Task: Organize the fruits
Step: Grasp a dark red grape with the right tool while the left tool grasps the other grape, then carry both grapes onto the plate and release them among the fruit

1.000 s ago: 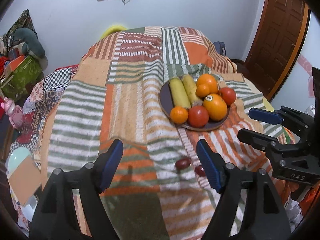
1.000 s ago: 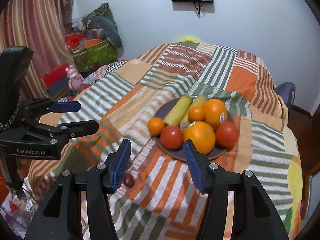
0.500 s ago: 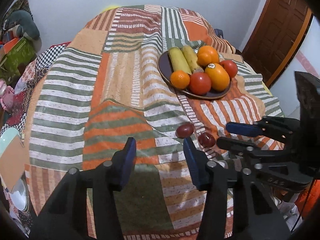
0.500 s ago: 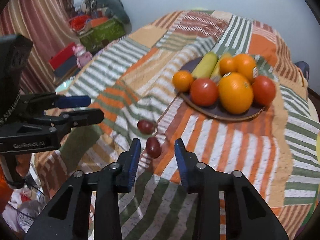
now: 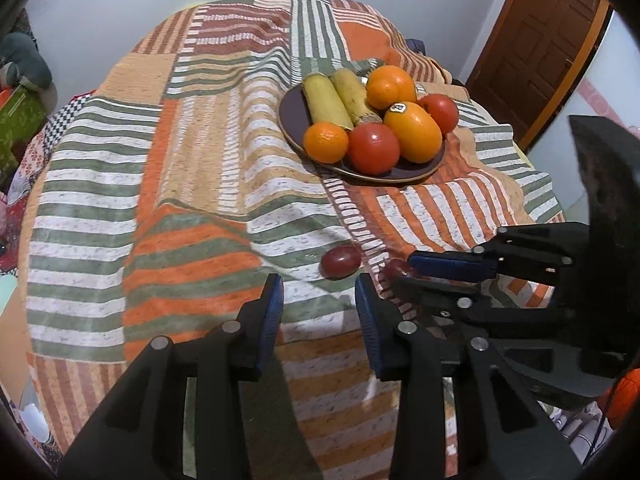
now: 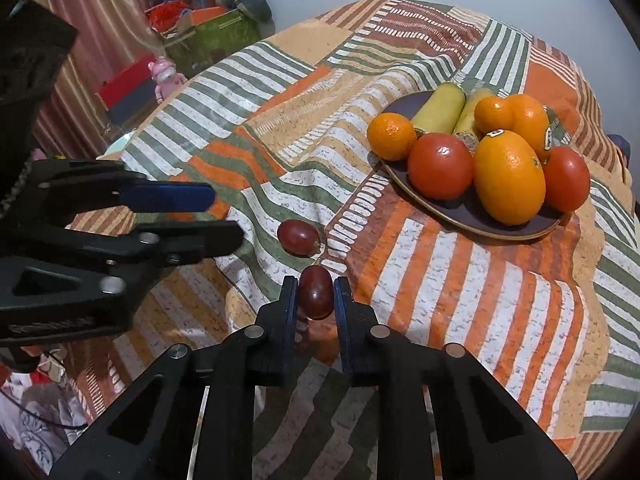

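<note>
Left wrist view. Step in hand, as we judge it: gathering the loose small fruit onto the plate (image 5: 292, 120), which sits toward the far right of the bed (image 5: 192, 168) and already carries oranges, tomatoes and two yellow fruits.
- Left tool (image 5: 319, 304): jaws parted wide, holding nothing, touching nothing. It hangs over the near edge of the bed, aimed at the first red grape (image 5: 341, 262), which lies on the quilt just beyond the tips.
- Right tool (image 5: 404, 270): enters from the right; a second red grape (image 5: 394, 268) shows at its tips, mostly hidden.

Right wrist view.
- Right tool (image 6: 316, 294): jaws drawn narrow around the second red grape (image 6: 316, 293). The pads sit just beside its flanks; we cannot tell whether they press it yet.
- First red grape (image 6: 299, 237): free on the quilt, near the left tool (image 6: 224, 216), well apart from the plate (image 6: 500, 232).

Next move, by our judgement: a gentle closing on the soft grape, a lift, then carriage to a bare part of the plate; the left tool needs to advance before closing.
</note>
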The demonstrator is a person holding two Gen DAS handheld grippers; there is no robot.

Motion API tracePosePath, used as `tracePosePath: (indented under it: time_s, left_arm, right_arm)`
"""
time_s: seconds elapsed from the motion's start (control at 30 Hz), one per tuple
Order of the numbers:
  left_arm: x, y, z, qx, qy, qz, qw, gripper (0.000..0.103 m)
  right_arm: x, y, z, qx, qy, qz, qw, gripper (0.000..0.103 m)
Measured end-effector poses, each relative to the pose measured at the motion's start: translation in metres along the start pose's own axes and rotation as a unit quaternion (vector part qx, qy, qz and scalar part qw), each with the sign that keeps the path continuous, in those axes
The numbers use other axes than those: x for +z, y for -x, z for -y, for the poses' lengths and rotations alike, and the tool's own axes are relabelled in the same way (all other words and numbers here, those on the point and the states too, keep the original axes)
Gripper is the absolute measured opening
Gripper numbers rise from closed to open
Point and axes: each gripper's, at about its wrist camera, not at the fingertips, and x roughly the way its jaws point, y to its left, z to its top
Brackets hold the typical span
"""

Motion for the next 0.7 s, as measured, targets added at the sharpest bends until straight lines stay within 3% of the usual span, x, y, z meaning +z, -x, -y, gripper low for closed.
tracePosePath:
  time_s: [0.5,0.57,0.7]
  left_arm:
    - [0.015,-0.041,0.014,0.007,-0.016,-0.021,0.9996,0.037]
    - [0.015,-0.044,0.013,0.008,-0.016,-0.025,0.9995,0.028]
    - [0.014,-0.035,0.016,0.011,-0.023,-0.013,0.9996,0.027]
  right_arm:
    - [-0.007,0.047,0.049,-0.017,-0.055,0.054,0.997,0.017]
    - [-0.007,0.05,0.052,-0.021,-0.058,0.057,0.996,0.017]
    - [-0.007,0.054,0.059,-0.028,-0.062,0.062,0.996,0.017]
